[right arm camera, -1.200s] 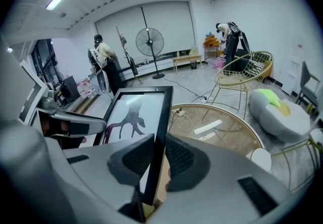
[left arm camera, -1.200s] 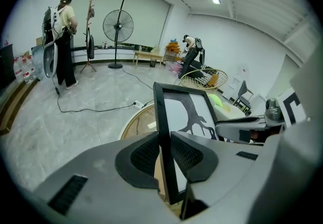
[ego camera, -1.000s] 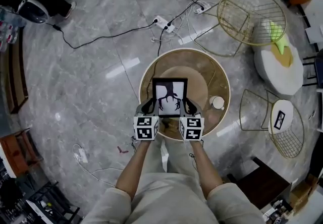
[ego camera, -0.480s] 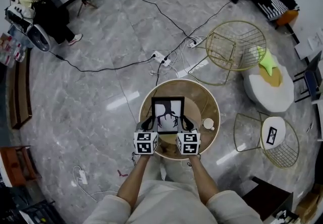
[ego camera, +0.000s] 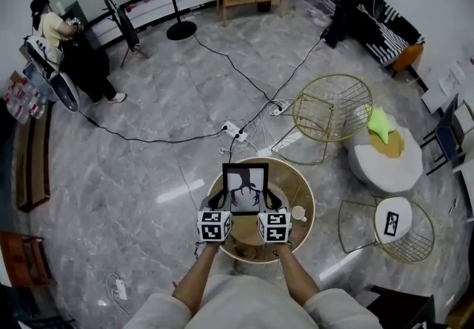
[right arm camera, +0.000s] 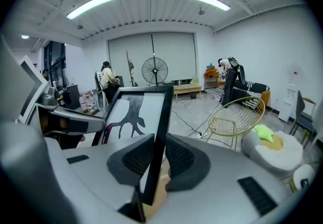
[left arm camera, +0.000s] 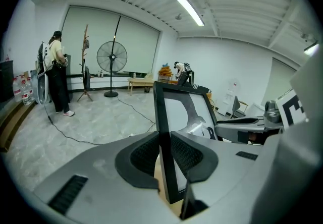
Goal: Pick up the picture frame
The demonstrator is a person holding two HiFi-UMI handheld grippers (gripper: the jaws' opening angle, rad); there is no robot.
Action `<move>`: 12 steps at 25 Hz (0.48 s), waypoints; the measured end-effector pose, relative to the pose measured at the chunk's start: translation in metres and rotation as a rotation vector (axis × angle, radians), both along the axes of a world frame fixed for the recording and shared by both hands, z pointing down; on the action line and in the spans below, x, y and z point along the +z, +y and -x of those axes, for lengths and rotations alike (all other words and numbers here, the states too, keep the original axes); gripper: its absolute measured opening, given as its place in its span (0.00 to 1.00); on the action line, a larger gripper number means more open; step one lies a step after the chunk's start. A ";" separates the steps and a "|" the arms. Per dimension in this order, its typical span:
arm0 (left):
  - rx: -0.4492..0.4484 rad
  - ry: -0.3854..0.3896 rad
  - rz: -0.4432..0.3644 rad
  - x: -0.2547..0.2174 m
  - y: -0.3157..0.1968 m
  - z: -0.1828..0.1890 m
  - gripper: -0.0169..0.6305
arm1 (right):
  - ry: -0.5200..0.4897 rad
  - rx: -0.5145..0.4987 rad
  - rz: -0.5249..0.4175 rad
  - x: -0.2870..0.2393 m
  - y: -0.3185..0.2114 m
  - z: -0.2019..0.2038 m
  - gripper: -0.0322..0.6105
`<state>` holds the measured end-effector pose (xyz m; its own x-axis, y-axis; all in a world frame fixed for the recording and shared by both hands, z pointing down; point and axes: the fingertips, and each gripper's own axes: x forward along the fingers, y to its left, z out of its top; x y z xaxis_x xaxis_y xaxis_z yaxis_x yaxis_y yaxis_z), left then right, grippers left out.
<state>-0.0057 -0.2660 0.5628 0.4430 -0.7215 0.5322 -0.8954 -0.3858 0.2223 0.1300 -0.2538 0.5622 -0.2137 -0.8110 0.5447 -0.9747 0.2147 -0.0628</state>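
Head view: the left tool (ego camera: 222, 202) and the right tool (ego camera: 271, 201) flank the picture frame (ego camera: 245, 188), which sits upright over the round tabletop (ego camera: 306, 200).

Left gripper view: the jaws, narrowly parted, clamp the frame's black left edge between ribbed pads.

Right gripper view: the jaws likewise pinch its right edge.

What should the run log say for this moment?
left gripper: jaws shut on picture frame, left edge | right gripper: jaws shut on right edge | frame: over round table
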 end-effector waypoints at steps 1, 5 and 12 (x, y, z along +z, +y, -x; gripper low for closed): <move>0.002 0.002 -0.013 -0.008 -0.003 -0.001 0.14 | 0.003 0.003 -0.010 -0.007 -0.003 -0.001 0.16; 0.003 0.012 -0.065 -0.037 -0.014 -0.005 0.14 | 0.005 0.014 -0.070 -0.037 -0.014 -0.005 0.16; 0.016 0.016 -0.155 -0.082 -0.029 -0.011 0.14 | 0.014 0.025 -0.161 -0.080 -0.027 -0.011 0.16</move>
